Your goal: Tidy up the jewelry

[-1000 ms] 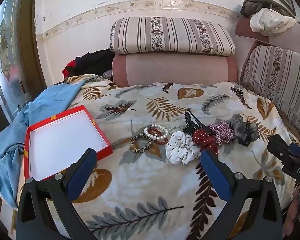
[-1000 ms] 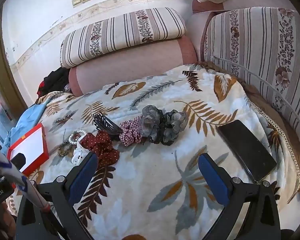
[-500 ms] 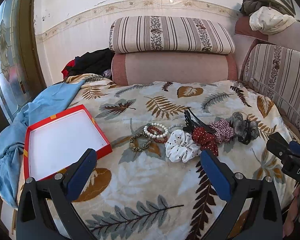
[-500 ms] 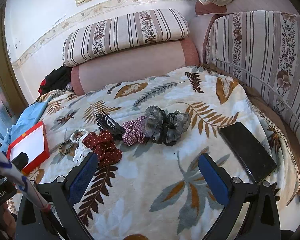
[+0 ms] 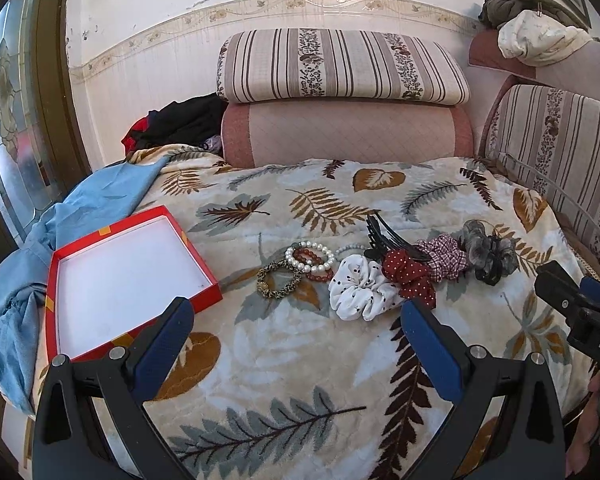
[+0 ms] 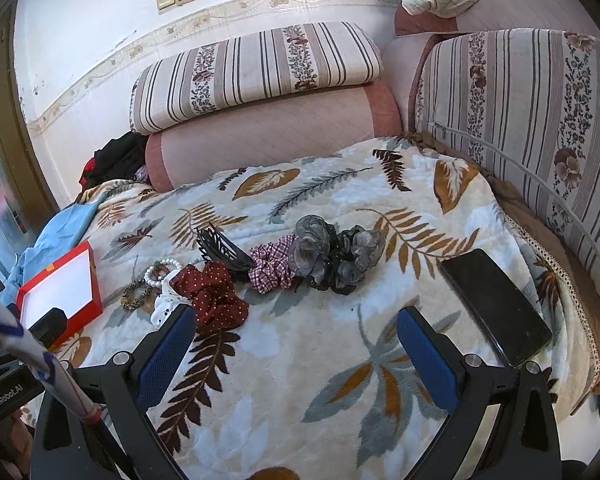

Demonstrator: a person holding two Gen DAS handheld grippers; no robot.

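On the leaf-patterned blanket (image 5: pixel 300 360) lies a row of accessories: a pearl bracelet (image 5: pixel 310 254), a red bead bracelet (image 5: pixel 317 276), a brown beaded bracelet (image 5: pixel 278 278), a white scrunchie (image 5: pixel 359 286), a red dotted scrunchie (image 5: pixel 407 276), a black hair claw (image 5: pixel 383 236), a checked scrunchie (image 5: pixel 443 258) and a grey scrunchie (image 5: pixel 487 250). A red box (image 5: pixel 120 280) with a white inside lies open at the left. My left gripper (image 5: pixel 296 332) hovers open in front of the bracelets. My right gripper (image 6: pixel 292 332) hangs open, near the red dotted scrunchie (image 6: pixel 216 300) and grey scrunchie (image 6: pixel 331 254).
A black phone (image 6: pixel 495 304) lies on the blanket at the right. Striped cushions (image 5: pixel 339 66) and a pink bolster (image 5: pixel 339 132) back the bed. A blue cloth (image 5: pixel 40 248) hangs off the left edge, beside dark clothes (image 5: pixel 180 124). My right gripper's body (image 5: pixel 579 312) shows at the right edge.
Both grippers have drifted slightly back and up, so the views show a little more of the bed. Nothing on the blanket has moved.
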